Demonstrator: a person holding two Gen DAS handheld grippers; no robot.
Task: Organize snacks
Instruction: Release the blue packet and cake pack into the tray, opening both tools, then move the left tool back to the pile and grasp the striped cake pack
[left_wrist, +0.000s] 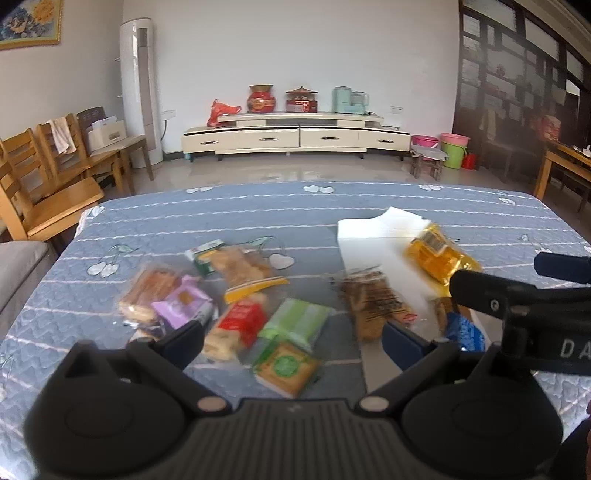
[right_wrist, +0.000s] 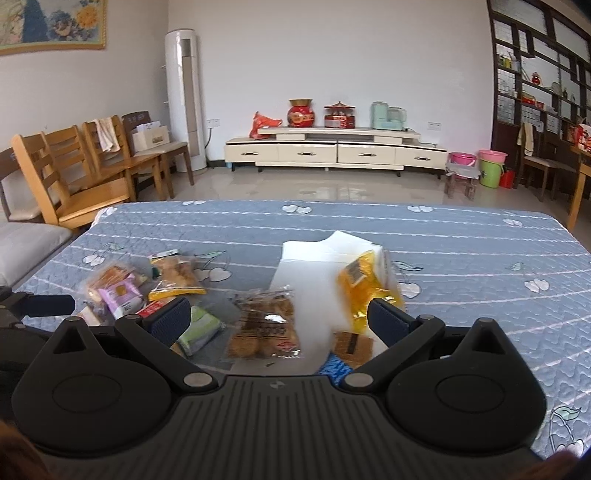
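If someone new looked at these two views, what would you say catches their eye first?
Probably the jumble of snack packets on the blue quilted tablecloth: a red packet, a green one and a purple one clustered left of centre. To their right, a bright yellow packet lies on a white bag. Both the left gripper and right gripper hover open above them.

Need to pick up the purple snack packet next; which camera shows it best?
Left wrist: the purple snack packet lies unobstructed, just beyond the open left gripper. In the right wrist view it sits smaller at the far left.
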